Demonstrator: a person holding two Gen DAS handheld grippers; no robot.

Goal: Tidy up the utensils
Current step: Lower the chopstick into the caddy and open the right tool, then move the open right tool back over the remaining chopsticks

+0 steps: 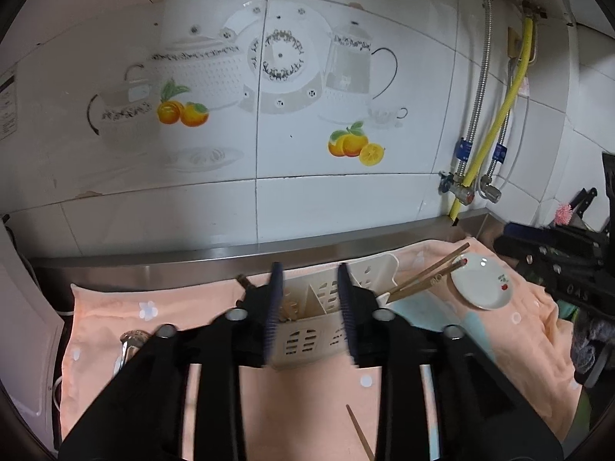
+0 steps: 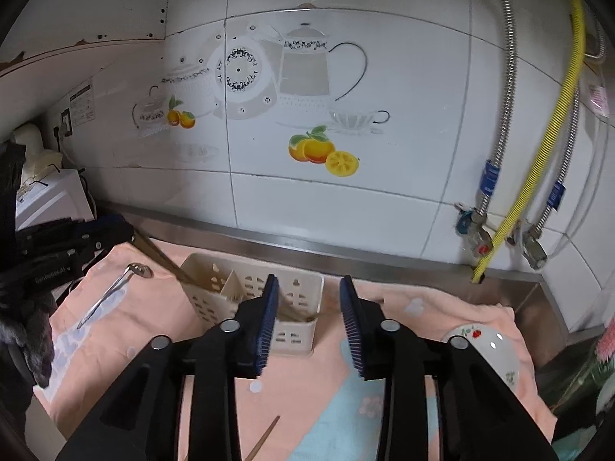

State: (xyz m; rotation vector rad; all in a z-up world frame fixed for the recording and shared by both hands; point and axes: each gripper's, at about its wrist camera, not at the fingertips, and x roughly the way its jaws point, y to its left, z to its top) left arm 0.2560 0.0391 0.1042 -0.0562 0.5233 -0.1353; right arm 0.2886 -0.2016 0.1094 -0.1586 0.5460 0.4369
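Observation:
A cream slotted utensil holder (image 1: pixel 307 326) stands on a peach towel (image 1: pixel 307 403) and also shows in the right wrist view (image 2: pixel 246 288). My left gripper (image 1: pixel 309 276) is open, its fingers on either side of the holder's top. My right gripper (image 2: pixel 309 288) is open and empty, just right of the holder. Brown chopsticks (image 1: pixel 426 272) lean from the holder toward a small white dish (image 1: pixel 482 280). Another chopstick pair (image 2: pixel 161 259) leans from the holder's left side. A metal spoon (image 2: pixel 111 292) lies on the towel at left. A loose chopstick (image 1: pixel 359 432) lies near the front.
A white bowl with a red flower (image 2: pixel 488 349) sits on the towel at right. Tiled wall and a steel ledge (image 1: pixel 269 249) run behind. Gas pipes and valves (image 2: pixel 480 230) stand at the right corner. The other gripper (image 1: pixel 557 265) is at the right.

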